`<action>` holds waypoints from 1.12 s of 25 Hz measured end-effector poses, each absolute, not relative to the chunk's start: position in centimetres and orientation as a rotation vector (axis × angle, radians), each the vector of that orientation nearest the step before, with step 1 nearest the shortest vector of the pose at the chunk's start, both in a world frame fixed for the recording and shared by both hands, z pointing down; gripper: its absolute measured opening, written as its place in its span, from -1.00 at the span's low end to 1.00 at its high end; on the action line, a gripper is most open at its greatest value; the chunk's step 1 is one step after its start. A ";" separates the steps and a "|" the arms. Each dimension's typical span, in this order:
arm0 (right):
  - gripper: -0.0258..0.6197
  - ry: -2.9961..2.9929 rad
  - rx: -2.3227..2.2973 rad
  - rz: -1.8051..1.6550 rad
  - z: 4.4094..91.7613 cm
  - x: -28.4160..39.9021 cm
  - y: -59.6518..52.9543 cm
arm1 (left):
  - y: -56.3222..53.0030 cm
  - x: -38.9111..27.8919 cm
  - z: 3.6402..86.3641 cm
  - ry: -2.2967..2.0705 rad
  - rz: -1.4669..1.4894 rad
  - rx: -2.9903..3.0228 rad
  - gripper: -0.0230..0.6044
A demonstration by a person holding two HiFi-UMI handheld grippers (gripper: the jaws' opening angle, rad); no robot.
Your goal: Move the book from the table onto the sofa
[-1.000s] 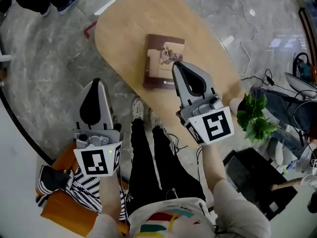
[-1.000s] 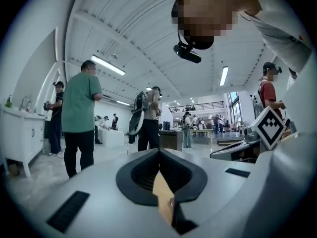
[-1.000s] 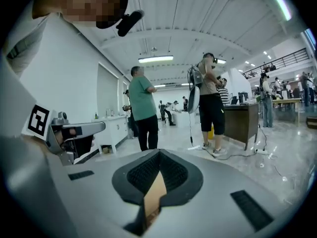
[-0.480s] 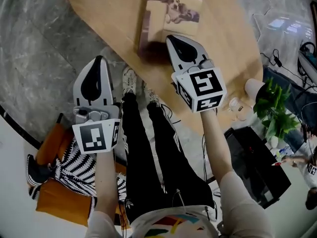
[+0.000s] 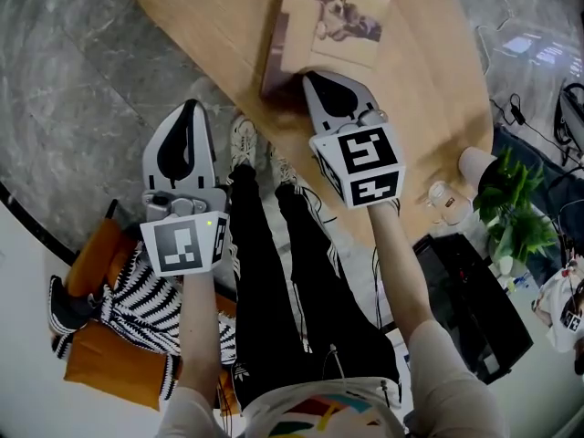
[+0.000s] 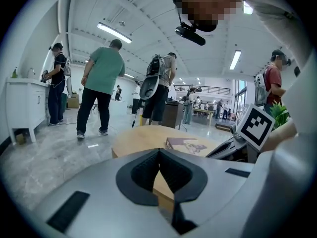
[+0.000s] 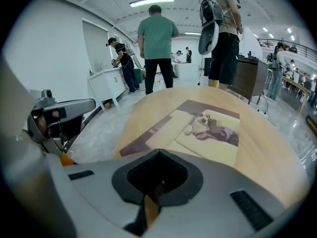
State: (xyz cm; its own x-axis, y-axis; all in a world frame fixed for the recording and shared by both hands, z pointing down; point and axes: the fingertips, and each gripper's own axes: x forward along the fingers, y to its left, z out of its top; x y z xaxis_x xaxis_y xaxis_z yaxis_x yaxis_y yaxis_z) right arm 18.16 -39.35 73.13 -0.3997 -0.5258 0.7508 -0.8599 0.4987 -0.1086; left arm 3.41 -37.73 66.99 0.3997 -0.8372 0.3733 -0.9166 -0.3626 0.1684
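Right tool [image 5: 311, 78] [image 7: 158, 153]: jaws shut, nothing between them, tip right at the near edge of the book [image 5: 333, 26] [image 7: 198, 128]; can't tell if it touches. Left tool [image 5: 190, 106] [image 6: 159, 150]: jaws also pressed together, empty, well to the left of the book and nearer the person, off the surface, over grey marble floor [image 5: 82, 108].

Book lies flat, closed, cover up, on the light wooden rounded surface [image 5: 438, 108] [image 7: 280, 148] [image 6: 136, 135]. Cover is dark brown with a large cream picture panel showing a dog lying on a pale sofa; a brown band runs along the left side. From the left tool's camera the book [image 6: 190, 144] shows as a thin slab, right tool beside it.

Person's black-trousered legs [image 5: 301, 272] are below the book, between the two tools. Green plant [image 5: 516, 213] and white cup [image 5: 473, 164] sit to the lower right of the book. Orange seat [image 5: 100, 363] with striped black-and-white cloth [image 5: 137, 313] is far to the lower left of the book. People [image 7: 156, 46] stand beyond the book's far edge.
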 end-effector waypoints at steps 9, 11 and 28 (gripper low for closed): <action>-0.90 -2.120 1.023 0.691 73.2 15.4 -37.1 | -36.6 3.2 67.7 -1.528 0.320 2.270 -0.91; -0.90 -2.133 0.974 0.686 73.2 14.1 -36.2 | -36.3 2.9 67.9 -1.537 0.320 2.257 -0.91; -0.90 -2.178 0.729 0.724 73.1 9.5 -31.9 | -34.5 1.7 69.1 -1.545 0.287 2.152 -0.90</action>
